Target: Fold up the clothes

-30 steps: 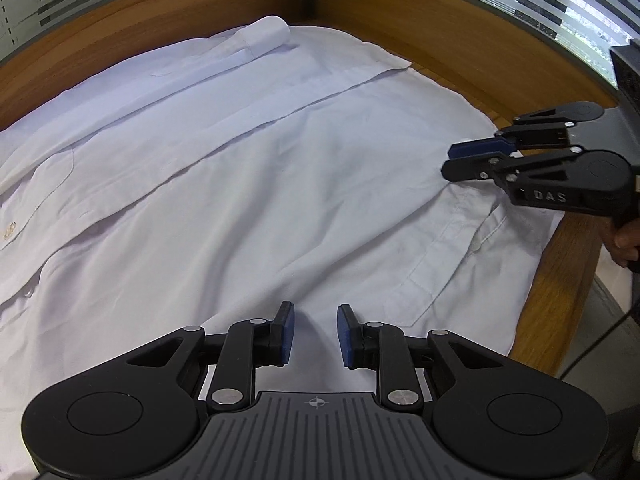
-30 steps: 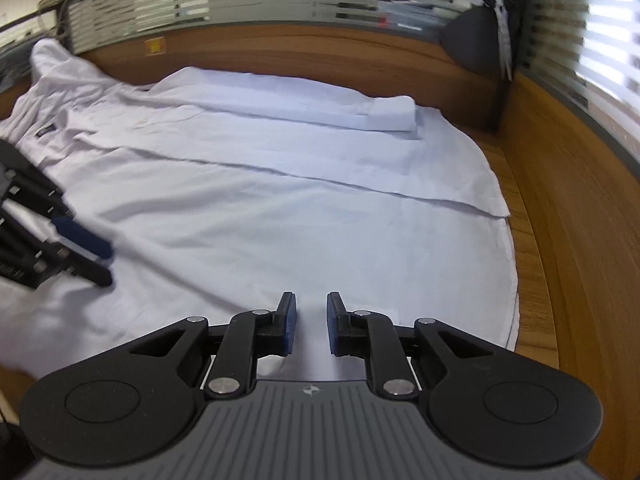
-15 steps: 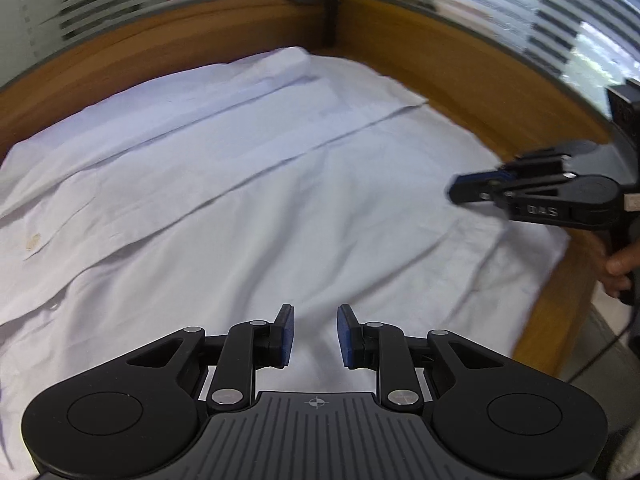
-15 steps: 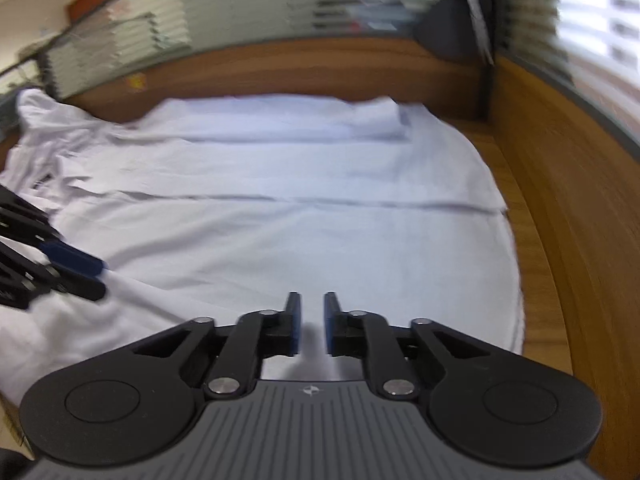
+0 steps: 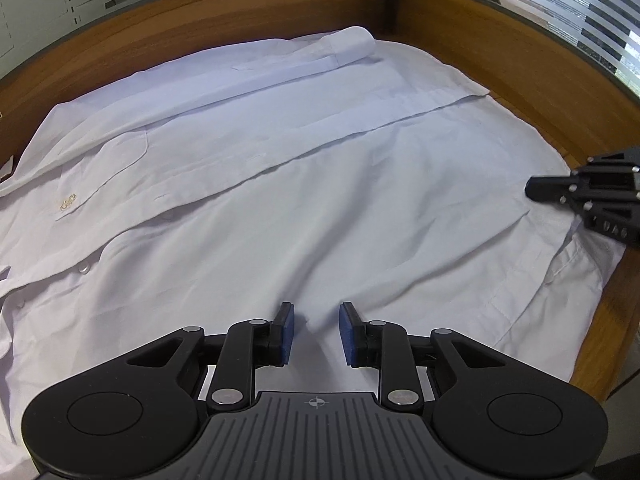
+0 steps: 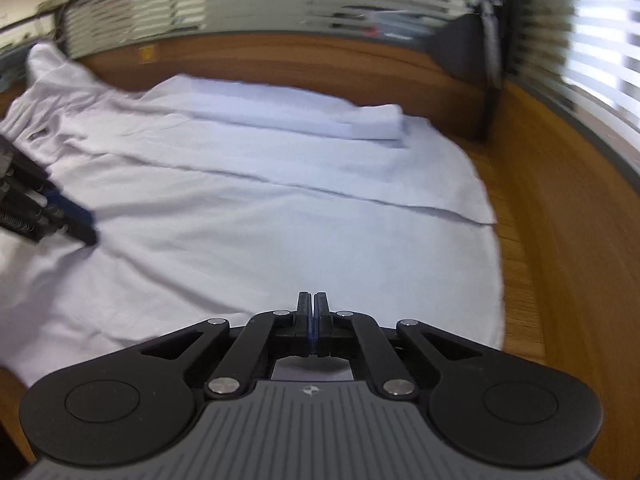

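Note:
A white button-up shirt (image 5: 320, 180) lies spread flat over the wooden table (image 5: 500, 92), with one sleeve folded across its far side and the cuff (image 5: 352, 40) at the far end. My left gripper (image 5: 316, 332) hovers open low over the near part of the shirt, and a small ridge of cloth rises between its fingers. My right gripper (image 6: 314, 320) is shut at the hem edge of the shirt (image 6: 280, 240). In the left wrist view the right gripper (image 5: 534, 190) rests on the hem corner, with creases running to its tip. The left gripper (image 6: 86, 226) shows at the left.
A raised wooden wall (image 6: 280, 60) curves around the back and right of the table (image 6: 520, 280), with striped glass above it. A dark lamp-like object (image 6: 460, 52) stands in the far corner. The table's near edge (image 5: 608, 320) runs just past the hem. The collar (image 6: 44, 64) lies bunched at far left.
My right gripper has gone from open to shut at the hem and dropped lower. The left gripper has swung left and closer to the cloth, still open.

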`<state>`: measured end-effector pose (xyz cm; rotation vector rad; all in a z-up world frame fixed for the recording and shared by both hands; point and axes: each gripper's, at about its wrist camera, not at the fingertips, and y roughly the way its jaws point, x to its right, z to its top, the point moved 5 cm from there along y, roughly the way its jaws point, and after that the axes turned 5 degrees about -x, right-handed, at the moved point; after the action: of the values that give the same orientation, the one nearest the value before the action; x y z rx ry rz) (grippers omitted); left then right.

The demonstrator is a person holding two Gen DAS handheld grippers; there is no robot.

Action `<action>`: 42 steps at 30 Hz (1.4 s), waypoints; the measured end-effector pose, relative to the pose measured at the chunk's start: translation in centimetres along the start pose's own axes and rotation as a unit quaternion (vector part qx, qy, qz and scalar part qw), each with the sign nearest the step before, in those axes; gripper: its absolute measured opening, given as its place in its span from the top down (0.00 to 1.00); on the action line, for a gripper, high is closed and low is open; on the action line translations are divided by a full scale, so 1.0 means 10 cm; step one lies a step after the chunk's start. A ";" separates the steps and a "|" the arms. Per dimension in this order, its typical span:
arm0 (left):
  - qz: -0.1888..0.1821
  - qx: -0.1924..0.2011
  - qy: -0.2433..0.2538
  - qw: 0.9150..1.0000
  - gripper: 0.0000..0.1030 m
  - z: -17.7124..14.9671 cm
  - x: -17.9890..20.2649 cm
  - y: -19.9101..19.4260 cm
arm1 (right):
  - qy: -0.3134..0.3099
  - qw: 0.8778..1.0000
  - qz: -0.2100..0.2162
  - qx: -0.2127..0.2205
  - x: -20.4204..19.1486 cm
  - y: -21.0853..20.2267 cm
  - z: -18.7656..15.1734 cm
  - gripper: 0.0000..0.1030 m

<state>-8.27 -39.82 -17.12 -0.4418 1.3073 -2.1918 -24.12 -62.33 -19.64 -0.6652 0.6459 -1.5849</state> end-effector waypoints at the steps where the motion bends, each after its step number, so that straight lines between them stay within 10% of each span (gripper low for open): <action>1: -0.001 -0.001 0.001 1.000 0.72 0.01 0.00 0.01 | 0.002 1.000 -0.007 -0.002 0.02 0.01 -0.02 1.00; 9: -0.012 0.003 0.013 1.000 0.73 0.07 -0.03 -0.02 | 0.007 1.000 -0.011 -0.018 0.07 -0.11 0.14 0.99; 20: 0.041 0.044 -0.022 0.998 0.62 -0.50 -0.66 -0.97 | -0.108 0.988 0.109 -0.007 -0.59 -0.73 0.37 0.41; 25: 0.068 0.032 -0.030 0.997 0.62 -0.97 -1.10 -1.20 | -0.122 0.982 0.145 -0.006 -1.05 -0.90 0.43 0.36; 42: 0.072 0.022 0.015 0.997 0.61 -1.48 -2.20 -0.89 | -0.041 0.997 0.054 -0.032 -2.55 -1.08 0.50 0.30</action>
<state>-1.14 -12.79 -16.38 -0.2894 1.2628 -2.1098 -25.23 -35.96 -9.75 -0.7260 0.6629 -1.4358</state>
